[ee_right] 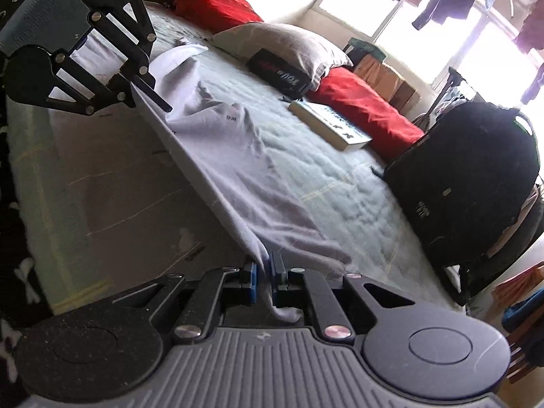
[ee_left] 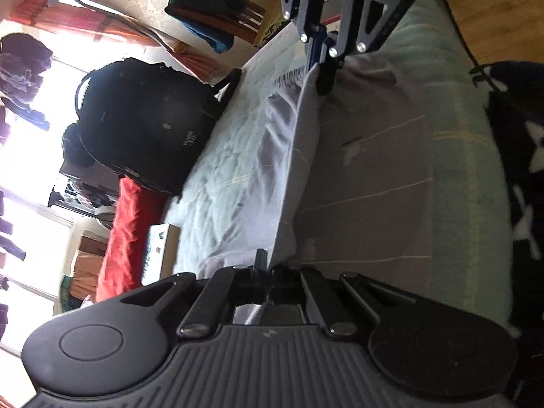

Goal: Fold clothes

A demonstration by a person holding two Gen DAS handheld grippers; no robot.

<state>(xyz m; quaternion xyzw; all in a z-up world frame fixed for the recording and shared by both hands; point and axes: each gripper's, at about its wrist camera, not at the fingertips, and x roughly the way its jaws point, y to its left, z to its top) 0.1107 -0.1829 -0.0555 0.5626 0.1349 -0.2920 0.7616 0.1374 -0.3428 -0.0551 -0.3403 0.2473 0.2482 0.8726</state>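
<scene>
1. The left hand-held gripper (ee_left: 263,265) is closed on one corner of the garment's (ee_right: 217,136) lifted edge; in the left wrist view the pale grey cloth runs from its fingertips at 6 o'clock up to the right hand-held gripper (ee_left: 321,68) at 12 o'clock.
2. The right hand-held gripper (ee_right: 263,272) is nearly closed, pinching the other end of that edge between its blue pads; a tail of cloth hangs down between the fingers. In its view the left hand-held gripper (ee_right: 154,98) sits at 10 o'clock.
3. The edge is stretched taut and raised between the two grippers; the rest of the garment drapes down onto the bed (ee_right: 340,183), wrinkled.
4. The bed under the raised edge lies in shadow. The far end of the garment by the left gripper is partly hidden by its linkage, so its shape is hard to tell.
5. A backpack (ee_right: 469,183) stands at 3 o'clock in the right view; a book (ee_right: 331,125), a red pillow (ee_right: 367,108) and a grey pillow (ee_right: 282,44) lie toward 1 o'clock.
6. Small dark writing on the garment is too small to read; white print on the backpack and lettering on the book are unreadable.
</scene>
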